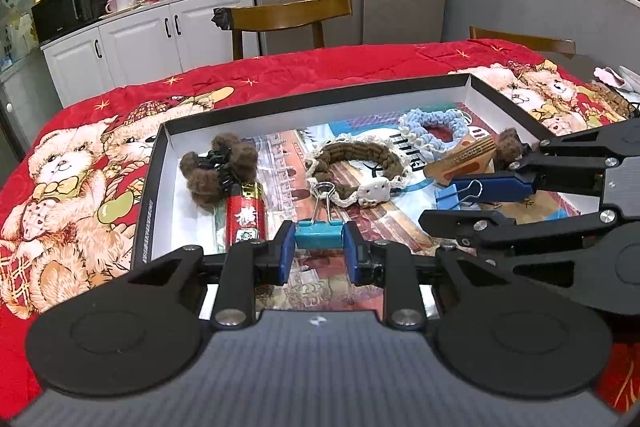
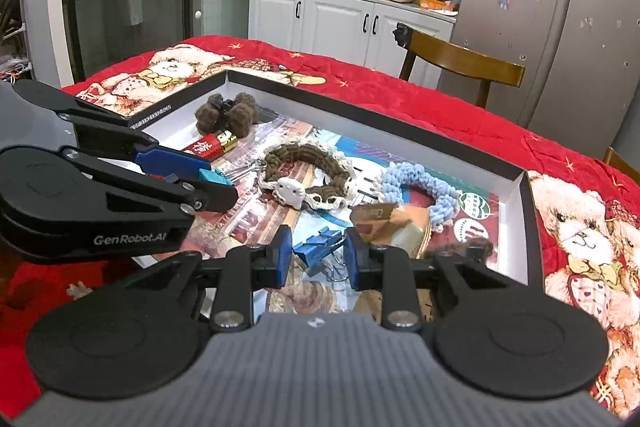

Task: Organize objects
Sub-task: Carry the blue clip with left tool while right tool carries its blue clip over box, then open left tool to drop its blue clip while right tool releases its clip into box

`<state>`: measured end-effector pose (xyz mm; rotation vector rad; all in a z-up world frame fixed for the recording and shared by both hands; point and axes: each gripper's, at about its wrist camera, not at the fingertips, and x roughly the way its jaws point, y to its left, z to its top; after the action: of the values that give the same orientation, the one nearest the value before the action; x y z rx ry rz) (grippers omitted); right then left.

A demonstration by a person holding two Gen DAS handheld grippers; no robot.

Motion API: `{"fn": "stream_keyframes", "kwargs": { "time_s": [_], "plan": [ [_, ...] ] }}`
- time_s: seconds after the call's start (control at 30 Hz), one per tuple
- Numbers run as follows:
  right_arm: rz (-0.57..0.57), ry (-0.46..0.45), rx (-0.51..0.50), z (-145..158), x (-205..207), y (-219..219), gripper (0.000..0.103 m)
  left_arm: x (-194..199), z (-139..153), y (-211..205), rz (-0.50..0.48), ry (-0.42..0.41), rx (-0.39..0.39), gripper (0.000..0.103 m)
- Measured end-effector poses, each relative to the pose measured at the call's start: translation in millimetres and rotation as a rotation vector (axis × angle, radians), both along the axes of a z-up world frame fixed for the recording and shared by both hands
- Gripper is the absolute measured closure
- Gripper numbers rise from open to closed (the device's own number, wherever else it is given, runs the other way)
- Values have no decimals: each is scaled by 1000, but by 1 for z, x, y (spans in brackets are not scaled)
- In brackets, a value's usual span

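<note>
Left wrist: hand-held gripper [image 1: 319, 254] (level) clip-clamped.

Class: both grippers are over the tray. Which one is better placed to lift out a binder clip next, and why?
Left. The left gripper has its fingers closed against both sides of the teal binder clip. The right gripper is open above the blue binder clip, touching nothing.

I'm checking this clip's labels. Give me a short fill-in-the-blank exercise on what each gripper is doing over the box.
1. The left gripper is shut on the ____ binder clip.
2. The blue binder clip lies between the open fingers of the ____ gripper.
3. The red lighter lies beside the ____ fuzzy hair claw in the box.

Missing words: teal; right; brown
</note>
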<state>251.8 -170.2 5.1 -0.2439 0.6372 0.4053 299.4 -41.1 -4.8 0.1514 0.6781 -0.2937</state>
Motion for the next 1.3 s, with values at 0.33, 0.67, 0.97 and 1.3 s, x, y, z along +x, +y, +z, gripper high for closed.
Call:
{"fn": "stream_keyframes", "kwargs": {
  "time_s": [0.33, 0.67, 0.97, 1.3],
  "plan": [
    [1, 16, 8, -3, 4, -3, 70, 2, -3, 0, -1, 11, 0, 72],
    [-10, 18, 18, -3, 4, -5, 49, 0, -3, 0, -5, 6, -1, 71],
    [-2, -6, 13, 4, -8, -8, 42, -8, 6, 3, -8, -19, -17, 47],
    [9, -64, 29, 29, -35, -14, 41, -31, 35, 10, -19, -73, -45, 44]
  ]
}}
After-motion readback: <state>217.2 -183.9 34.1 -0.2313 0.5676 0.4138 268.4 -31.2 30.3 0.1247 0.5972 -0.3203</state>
